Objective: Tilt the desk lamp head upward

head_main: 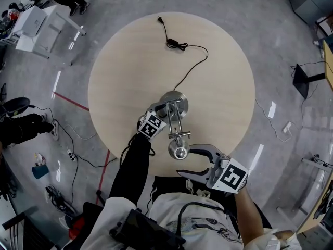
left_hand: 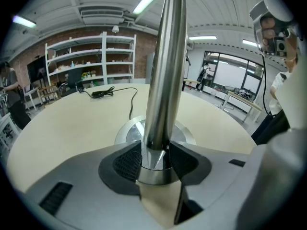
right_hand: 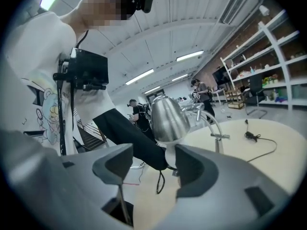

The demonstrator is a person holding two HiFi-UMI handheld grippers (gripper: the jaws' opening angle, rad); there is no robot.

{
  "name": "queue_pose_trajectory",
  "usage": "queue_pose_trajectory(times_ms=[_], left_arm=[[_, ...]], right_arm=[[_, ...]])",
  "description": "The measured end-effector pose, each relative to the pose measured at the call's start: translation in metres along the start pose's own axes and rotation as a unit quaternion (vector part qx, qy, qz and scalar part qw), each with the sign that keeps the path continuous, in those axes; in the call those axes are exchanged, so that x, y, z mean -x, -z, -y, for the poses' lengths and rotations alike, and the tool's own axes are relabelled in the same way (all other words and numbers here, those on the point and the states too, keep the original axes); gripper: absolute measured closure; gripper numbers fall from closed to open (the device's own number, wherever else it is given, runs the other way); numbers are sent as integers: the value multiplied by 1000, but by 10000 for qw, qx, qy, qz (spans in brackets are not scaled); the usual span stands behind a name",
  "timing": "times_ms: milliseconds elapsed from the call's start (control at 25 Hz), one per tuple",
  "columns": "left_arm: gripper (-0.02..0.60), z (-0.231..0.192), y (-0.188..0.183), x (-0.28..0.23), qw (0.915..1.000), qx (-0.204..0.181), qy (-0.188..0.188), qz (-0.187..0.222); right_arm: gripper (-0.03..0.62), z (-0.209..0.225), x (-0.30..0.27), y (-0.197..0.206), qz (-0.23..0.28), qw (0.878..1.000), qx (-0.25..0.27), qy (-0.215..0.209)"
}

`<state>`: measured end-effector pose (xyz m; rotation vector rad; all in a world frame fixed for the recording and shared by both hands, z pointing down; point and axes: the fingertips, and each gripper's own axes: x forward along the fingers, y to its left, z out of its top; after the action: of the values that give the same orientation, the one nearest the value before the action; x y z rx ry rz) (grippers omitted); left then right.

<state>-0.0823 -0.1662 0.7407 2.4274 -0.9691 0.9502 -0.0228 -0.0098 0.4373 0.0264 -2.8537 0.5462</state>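
A chrome desk lamp stands on the round beige table (head_main: pixel 223 87), its round base (head_main: pixel 176 99) near the middle. My left gripper (head_main: pixel 164 111) is shut on the lamp's upright pole (left_hand: pixel 165 80) just above the base (left_hand: pixel 125 131), pads pressed on both sides. The bell-shaped lamp head (head_main: pixel 178 150) hangs over the table's near edge and points downward. My right gripper (head_main: pixel 186 162) is open just right of the head. In the right gripper view the lamp head (right_hand: pixel 169 118) sits just beyond the right gripper (right_hand: pixel 153 164), near its right-hand jaw, and no pad presses on it.
The lamp's black cord (head_main: pixel 191 62) runs across the table to a loose plug (head_main: pixel 160 20) at the far edge. A white desk (head_main: pixel 36 27) stands at upper left and a black stand (head_main: pixel 303 79) at the right. Cables and red tape (head_main: pixel 70 102) lie on the floor.
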Motion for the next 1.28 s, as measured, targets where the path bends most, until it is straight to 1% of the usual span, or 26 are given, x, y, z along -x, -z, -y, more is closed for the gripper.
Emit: queue_pose_trajectory(times_ms=[160, 280, 520, 720, 840, 1040, 1280], left_arm=[[396, 0, -1, 0, 10000, -26, -1, -17], [396, 1, -3, -1, 10000, -46, 17, -18], [396, -2, -4, -2, 10000, -46, 40, 15], [396, 2, -6, -1, 9999, -117, 80, -30], [413, 4, -7, -2, 9997, -204, 148, -57], [417, 4, -6, -4, 9998, -129, 162, -6], [417, 2, -5, -4, 9998, -132, 155, -43]], right_arm=[[306, 3, 2, -14, 141, 9999, -16, 51], [306, 5, 4, -21, 134, 9999, 32, 77], [306, 11, 2, -32, 210, 9997, -36, 133], [306, 12, 5, -38, 247, 9996, -93, 132], [306, 14, 5, -40, 266, 9994, -151, 162], [307, 20, 6, -44, 306, 9991, -184, 208], [307, 19, 6, -41, 264, 9993, -216, 116]])
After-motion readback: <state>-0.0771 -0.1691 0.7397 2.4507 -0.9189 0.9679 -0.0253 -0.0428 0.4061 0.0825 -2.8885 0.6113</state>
